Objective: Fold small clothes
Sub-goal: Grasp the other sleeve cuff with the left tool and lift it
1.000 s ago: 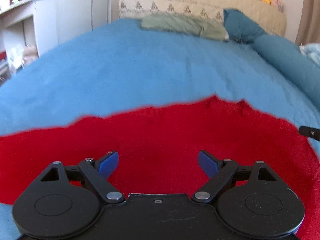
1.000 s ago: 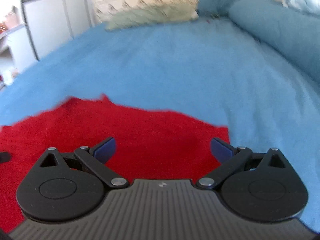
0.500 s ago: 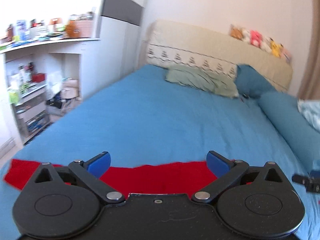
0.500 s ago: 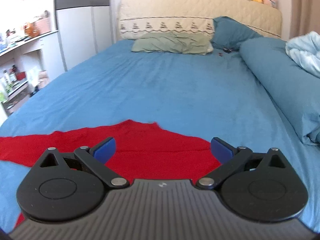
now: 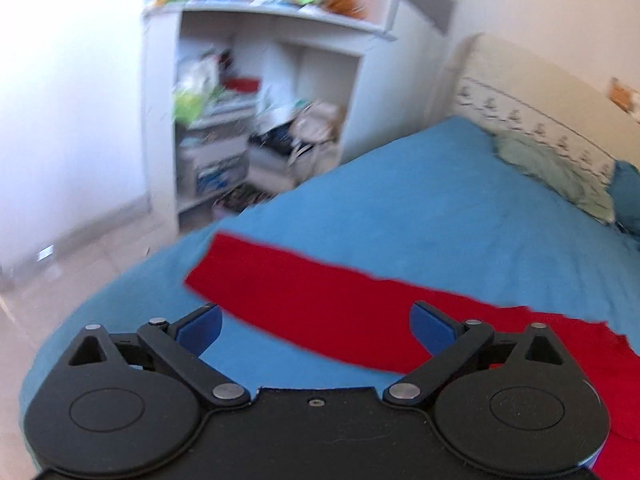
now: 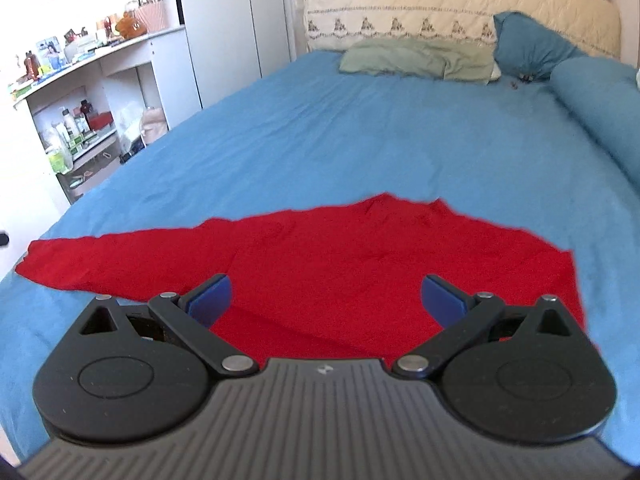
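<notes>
A red long-sleeved top (image 6: 360, 264) lies flat on the blue bed (image 6: 360, 132), its left sleeve (image 6: 112, 256) stretched out to the left and its right side folded in. My right gripper (image 6: 325, 300) is open and empty, held above the top's body. My left gripper (image 5: 316, 330) is open and empty, above the left sleeve (image 5: 304, 292) near the bed's left edge. The top's lower hem is hidden behind both grippers.
A white shelf unit (image 5: 256, 112) full of clutter stands left of the bed, with pale floor (image 5: 80, 248) below. A green pillow (image 6: 416, 58), a blue pillow (image 6: 528, 46) and a blue rolled duvet (image 6: 600, 108) lie at the bed's far end and right side.
Both grippers rose and drew back from the top. My left gripper then swung left toward the sleeve and the shelf. Both stayed open.
</notes>
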`<state>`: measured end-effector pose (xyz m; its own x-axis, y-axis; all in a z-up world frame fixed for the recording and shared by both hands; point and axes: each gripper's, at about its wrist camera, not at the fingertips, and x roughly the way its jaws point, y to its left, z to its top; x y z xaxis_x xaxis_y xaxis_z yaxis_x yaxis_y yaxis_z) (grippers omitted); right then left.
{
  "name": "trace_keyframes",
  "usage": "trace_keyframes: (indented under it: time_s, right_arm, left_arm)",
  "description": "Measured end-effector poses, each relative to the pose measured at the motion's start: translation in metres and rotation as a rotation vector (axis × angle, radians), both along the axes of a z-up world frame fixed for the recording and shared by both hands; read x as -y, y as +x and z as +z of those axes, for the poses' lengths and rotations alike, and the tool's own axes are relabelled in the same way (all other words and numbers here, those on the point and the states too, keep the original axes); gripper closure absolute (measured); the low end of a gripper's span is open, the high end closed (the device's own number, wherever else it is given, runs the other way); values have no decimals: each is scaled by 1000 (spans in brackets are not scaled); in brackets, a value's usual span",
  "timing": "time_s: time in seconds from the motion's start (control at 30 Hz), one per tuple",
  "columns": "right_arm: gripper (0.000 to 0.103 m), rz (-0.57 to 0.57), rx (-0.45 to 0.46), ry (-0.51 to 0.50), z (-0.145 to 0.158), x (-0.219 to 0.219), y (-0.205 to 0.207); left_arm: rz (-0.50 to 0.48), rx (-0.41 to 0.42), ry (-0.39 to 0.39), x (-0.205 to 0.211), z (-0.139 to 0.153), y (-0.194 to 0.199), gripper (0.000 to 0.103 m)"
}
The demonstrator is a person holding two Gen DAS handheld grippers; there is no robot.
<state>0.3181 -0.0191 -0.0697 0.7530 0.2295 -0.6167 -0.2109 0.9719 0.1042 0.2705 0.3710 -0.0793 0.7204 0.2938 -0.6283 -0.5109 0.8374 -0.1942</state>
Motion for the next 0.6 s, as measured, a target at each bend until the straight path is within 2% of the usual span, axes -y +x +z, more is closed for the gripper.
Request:
trace_keyframes:
  time_s: [0.27,0.43,0.5,0.53,0.57,0.6]
  right_arm:
    - [0,4,-28,-2,-31,-16,20]
    - [0,-6,-35,17,-46,-14,28]
    - [0,-7,-35,18,-50,-12,31]
    - [0,-10,-33,16,-52,-12,32]
    - [0,-13,-32,14,-54,-11,33]
    - [0,-16,-32,15,-55,-10,34]
  left_arm:
    - [74,-23,-118,-46,-61,24,32]
    - [81,-8,-96,-54,-75,36,46]
    - [92,-16,-78,-57,-77,45,60]
    - [105,-15,-80,-61,-78,48,74]
    - [125,-17,-86,-65,-78,51,92]
    - [144,-17,-97,-69,-78,53,97]
